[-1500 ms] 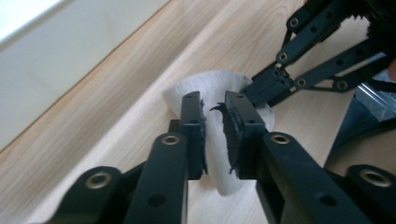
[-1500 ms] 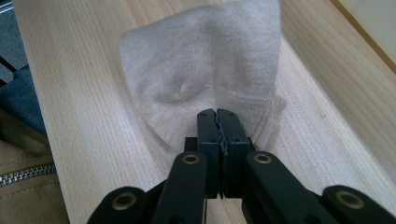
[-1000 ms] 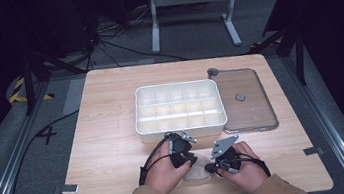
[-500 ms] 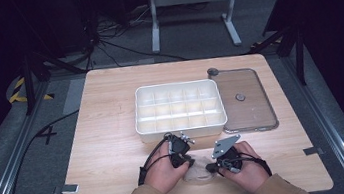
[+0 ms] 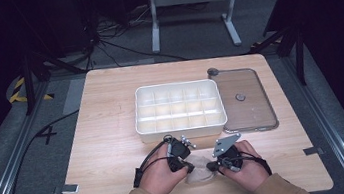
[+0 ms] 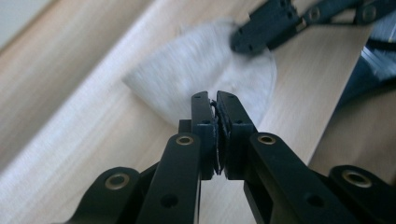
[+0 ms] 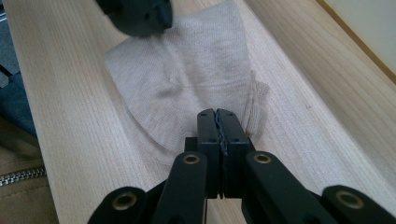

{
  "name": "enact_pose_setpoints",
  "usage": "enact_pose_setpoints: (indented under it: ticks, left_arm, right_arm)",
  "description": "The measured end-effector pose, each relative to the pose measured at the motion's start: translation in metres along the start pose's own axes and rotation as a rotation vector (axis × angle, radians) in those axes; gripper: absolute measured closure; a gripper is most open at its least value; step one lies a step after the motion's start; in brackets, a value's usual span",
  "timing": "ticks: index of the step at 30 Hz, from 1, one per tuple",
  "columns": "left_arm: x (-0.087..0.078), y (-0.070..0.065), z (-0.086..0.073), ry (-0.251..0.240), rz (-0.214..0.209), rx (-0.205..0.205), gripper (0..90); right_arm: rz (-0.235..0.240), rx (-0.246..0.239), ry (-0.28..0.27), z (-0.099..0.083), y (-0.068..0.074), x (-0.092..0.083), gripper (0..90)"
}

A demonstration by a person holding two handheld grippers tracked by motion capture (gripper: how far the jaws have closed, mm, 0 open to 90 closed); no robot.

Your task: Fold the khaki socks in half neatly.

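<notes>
In the high view, a small beige cloth (image 5: pixel 199 170) lies on the wooden surface (image 5: pixel 109 135), on the near side of the white compartment tray (image 5: pixel 179 107) and close to the surface's front edge. The left hand-held gripper (image 5: pixel 188 168) meets the cloth's left edge and the right hand-held gripper (image 5: pixel 213 166) its right edge, each held in one of the person's hands. To the right of the tray, just beside it, lies a clear lid (image 5: pixel 243 98). Every compartment of the tray looks bare.

In the left gripper view, the left hand-held gripper (image 6: pixel 216 100) has just been closing, and its jaws now stand nearly together at the near edge of the cloth (image 6: pixel 201 65); a thin bit of fabric seems to be pinched between the pads, though blur makes this hard to confirm. Beyond the cloth, on the side away from this gripper, sits the right hand-held gripper (image 6: pixel 243 39).

In the right gripper view, the right hand-held gripper (image 7: pixel 217 116) is clenched, jaws pressed together on the near hem of the cloth (image 7: pixel 187 79), which lies mostly flat with a few soft creases. The left hand-held gripper (image 7: pixel 140 18) rests at the cloth's far edge.

As a judgement, the work is at an early stage: both edges of the cloth appear gripped, but it is not yet lifted, folded or moved toward the tray, so the handling of the cloth itself, and any placing of it, is left to do
</notes>
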State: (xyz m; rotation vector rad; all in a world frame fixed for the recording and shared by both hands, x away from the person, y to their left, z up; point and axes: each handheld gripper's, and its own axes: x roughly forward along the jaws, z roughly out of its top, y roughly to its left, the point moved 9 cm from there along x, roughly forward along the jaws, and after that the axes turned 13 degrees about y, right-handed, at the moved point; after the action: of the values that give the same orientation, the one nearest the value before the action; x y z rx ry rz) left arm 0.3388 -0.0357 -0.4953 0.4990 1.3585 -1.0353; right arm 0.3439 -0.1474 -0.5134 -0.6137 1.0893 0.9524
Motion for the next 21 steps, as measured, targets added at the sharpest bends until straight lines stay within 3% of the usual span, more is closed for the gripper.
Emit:
enact_pose_setpoints:
  ticks: [7,14,21]
  left_arm:
    - [0.018,0.008,-0.003,0.047,-0.014,-0.031,87.6]
    - [0.016,0.008,-0.007,0.072,-0.009,-0.041,88.1]
    - [0.005,0.011,-0.010,0.054,-0.019,-0.053,83.2]
  right_arm:
    - [0.000,0.003,-0.005,0.001,-0.001,0.001,89.6]
    - [-0.002,0.018,-0.019,0.001,-0.003,0.001,89.6]
    - [-0.004,0.010,-0.022,0.002,-0.002,-0.002,89.5]
